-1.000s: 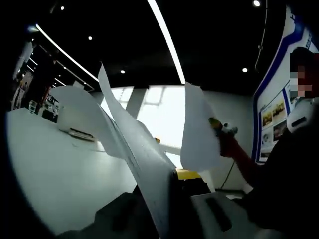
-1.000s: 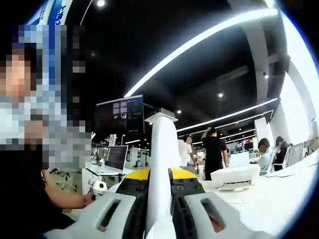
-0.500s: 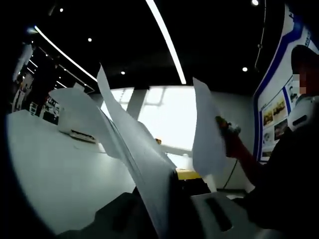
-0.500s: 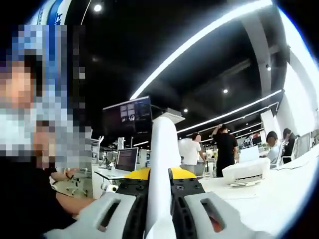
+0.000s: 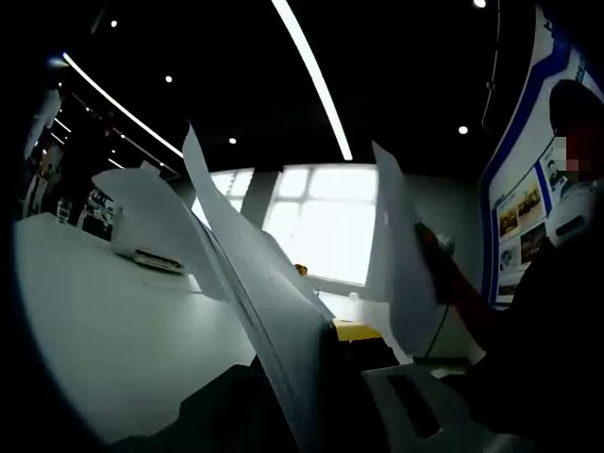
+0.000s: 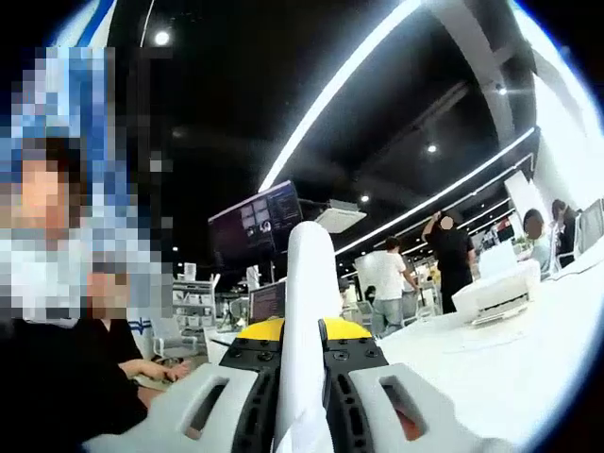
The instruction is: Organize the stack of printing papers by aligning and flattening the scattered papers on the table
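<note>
Several white sheets (image 5: 255,274) fan up and to the left out of my left gripper (image 5: 326,344), which is shut on their lower edge above the white table (image 5: 104,321). Further right a separate bunch of paper (image 5: 396,255) stands upright. The right gripper (image 5: 436,253) holds it from behind, with a hand and sleeve partly hidden by the paper. In the right gripper view the same paper (image 6: 310,283) rises edge-on as a narrow white strip between the yellow-tipped jaws of my right gripper (image 6: 302,330), which is shut on it.
A white printer (image 5: 142,247) sits at the table's far side, also seen as the printer (image 6: 495,293) beyond the table top (image 6: 510,368). A hanging monitor (image 6: 255,222), a laptop (image 6: 267,302), standing people (image 6: 451,255) and a seated person (image 6: 85,377) surround the area.
The upright paper held by the right gripper has drifted right and turned more edge-on in the left gripper view. The right gripper view has swung, shifting the room sideways. Both grips are unchanged.
</note>
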Demonstrator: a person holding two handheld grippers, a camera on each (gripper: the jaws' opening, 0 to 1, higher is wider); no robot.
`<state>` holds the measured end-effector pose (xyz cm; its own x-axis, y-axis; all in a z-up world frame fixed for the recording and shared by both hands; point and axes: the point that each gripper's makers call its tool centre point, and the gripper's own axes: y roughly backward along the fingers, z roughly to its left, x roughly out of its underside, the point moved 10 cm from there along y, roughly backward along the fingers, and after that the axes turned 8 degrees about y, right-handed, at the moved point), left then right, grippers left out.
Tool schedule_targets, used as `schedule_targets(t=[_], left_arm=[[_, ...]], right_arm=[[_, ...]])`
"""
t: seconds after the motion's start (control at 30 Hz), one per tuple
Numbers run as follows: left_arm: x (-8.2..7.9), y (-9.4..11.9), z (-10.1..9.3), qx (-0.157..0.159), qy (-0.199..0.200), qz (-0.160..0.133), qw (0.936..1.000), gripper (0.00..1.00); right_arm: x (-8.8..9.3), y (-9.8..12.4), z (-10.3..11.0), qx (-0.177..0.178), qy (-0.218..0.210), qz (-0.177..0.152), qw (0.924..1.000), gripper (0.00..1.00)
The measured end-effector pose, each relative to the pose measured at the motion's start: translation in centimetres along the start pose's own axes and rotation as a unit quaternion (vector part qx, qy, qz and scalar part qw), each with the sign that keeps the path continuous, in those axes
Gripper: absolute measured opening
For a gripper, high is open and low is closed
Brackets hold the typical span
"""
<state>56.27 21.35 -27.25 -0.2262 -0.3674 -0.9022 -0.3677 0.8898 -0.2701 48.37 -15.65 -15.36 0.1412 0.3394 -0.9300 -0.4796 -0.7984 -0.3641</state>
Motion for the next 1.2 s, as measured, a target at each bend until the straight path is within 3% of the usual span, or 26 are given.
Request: schedule_targets(t=[0.77,1.2], left_arm=[[0.0,0.0,0.0,0.002,-0.003,-0.002,1.0,0.09],[0.0,0.0,0.1,0.004,0.001,-0.003,1.0,0.09]], right_arm=[[6.2,-4.3,1.1,0.002,-0.042,0.07,0.9967,0.09],[8.4,-6.0,0.1,0.022,-0.021,0.103,0.9942,0.09]])
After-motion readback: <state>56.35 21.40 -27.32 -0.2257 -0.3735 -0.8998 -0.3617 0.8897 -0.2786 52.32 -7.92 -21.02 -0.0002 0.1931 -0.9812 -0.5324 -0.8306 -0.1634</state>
